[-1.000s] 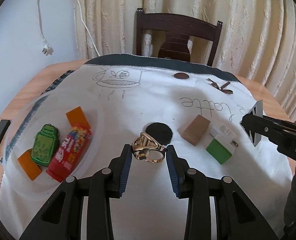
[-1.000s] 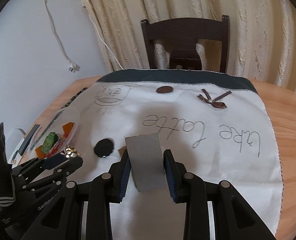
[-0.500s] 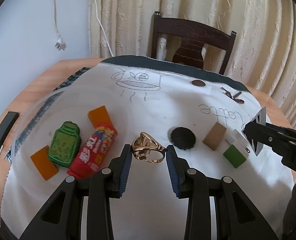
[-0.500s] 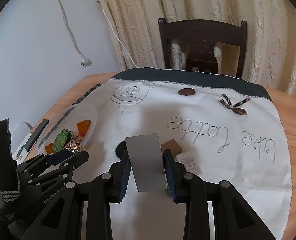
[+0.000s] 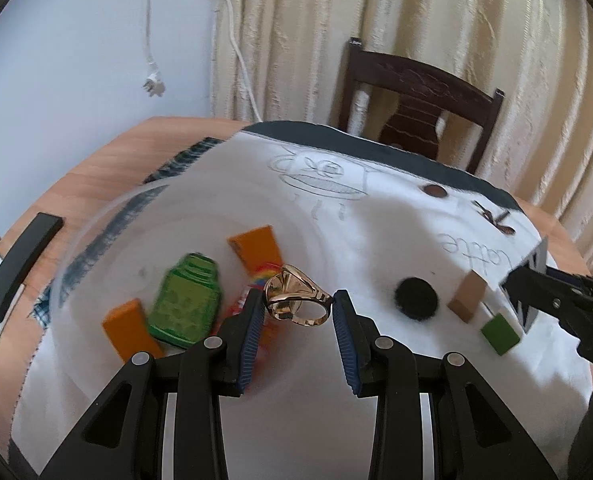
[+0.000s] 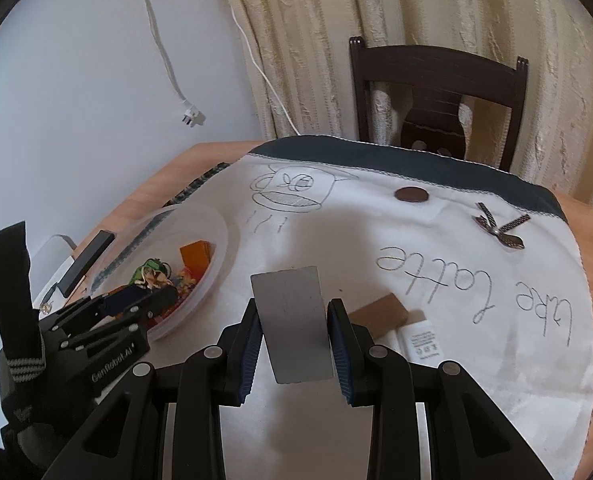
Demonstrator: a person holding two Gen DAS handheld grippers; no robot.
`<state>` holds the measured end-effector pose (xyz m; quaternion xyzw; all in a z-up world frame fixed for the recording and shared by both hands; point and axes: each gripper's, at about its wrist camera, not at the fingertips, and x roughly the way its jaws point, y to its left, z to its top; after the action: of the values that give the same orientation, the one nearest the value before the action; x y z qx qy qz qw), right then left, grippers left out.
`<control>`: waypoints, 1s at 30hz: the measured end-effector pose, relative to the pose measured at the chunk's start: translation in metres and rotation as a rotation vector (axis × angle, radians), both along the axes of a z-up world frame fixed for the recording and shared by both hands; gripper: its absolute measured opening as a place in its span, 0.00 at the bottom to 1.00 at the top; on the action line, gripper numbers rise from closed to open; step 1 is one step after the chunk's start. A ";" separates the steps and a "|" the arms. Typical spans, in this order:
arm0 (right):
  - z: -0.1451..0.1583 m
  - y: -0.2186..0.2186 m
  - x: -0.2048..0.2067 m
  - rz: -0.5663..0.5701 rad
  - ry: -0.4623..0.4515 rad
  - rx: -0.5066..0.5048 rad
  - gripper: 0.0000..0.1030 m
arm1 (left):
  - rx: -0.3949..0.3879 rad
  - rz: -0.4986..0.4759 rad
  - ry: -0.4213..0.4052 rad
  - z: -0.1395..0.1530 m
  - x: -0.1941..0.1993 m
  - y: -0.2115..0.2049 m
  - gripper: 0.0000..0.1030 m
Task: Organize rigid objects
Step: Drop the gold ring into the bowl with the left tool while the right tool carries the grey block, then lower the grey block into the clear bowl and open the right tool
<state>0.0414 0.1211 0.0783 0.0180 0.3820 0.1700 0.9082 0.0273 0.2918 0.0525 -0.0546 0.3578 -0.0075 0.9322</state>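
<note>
My left gripper [image 5: 296, 304] is shut on a gold ring [image 5: 294, 296] and hangs over the clear plastic bowl [image 5: 108, 216] at the table's left. In the bowl lie a green bottle-shaped piece [image 5: 186, 300], two orange blocks [image 5: 256, 248] and a red candy pack [image 5: 256, 276], partly hidden by the ring. My right gripper [image 6: 294, 320] is shut on a grey flat block [image 6: 292, 320], held upright above the white cloth [image 6: 376, 240]. On the cloth rest a black disc [image 5: 416, 298], a brown block [image 6: 380, 312], a green block [image 5: 500, 330] and a white charger [image 6: 424, 338].
A dark chair [image 6: 436, 92] stands behind the round wooden table [image 5: 96, 172], before a curtain. A brown disc [image 6: 411, 194] and a ribbon bow [image 6: 498, 230] lie near the cloth's far edge. A black bar [image 5: 20, 264] sits at the left table edge. A white plug [image 6: 192, 118] dangles by the wall.
My left gripper has carried the ring leftward until it hangs over the bowl. My right gripper has also drifted left with the grey block, bringing the bowl and brown block into its view.
</note>
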 end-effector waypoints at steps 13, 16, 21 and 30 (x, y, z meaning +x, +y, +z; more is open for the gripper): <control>0.002 0.037 0.009 0.071 0.002 -0.012 0.34 | -0.027 0.138 -0.002 -0.005 0.007 0.058 0.35; 0.003 0.045 0.010 0.086 0.000 -0.015 0.34 | -0.046 0.162 -0.004 -0.007 0.008 0.066 0.36; 0.003 0.057 0.012 0.102 0.002 -0.017 0.34 | -0.077 0.204 -0.017 -0.006 0.008 0.078 0.58; 0.005 0.080 0.021 0.141 0.007 -0.016 0.34 | -0.080 0.286 -0.073 -0.003 -0.001 0.093 0.61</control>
<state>0.0621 0.2010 0.0832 -0.0157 0.3869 0.2304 0.8927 0.0262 0.3850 0.0493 -0.1419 0.3115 0.1092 0.9332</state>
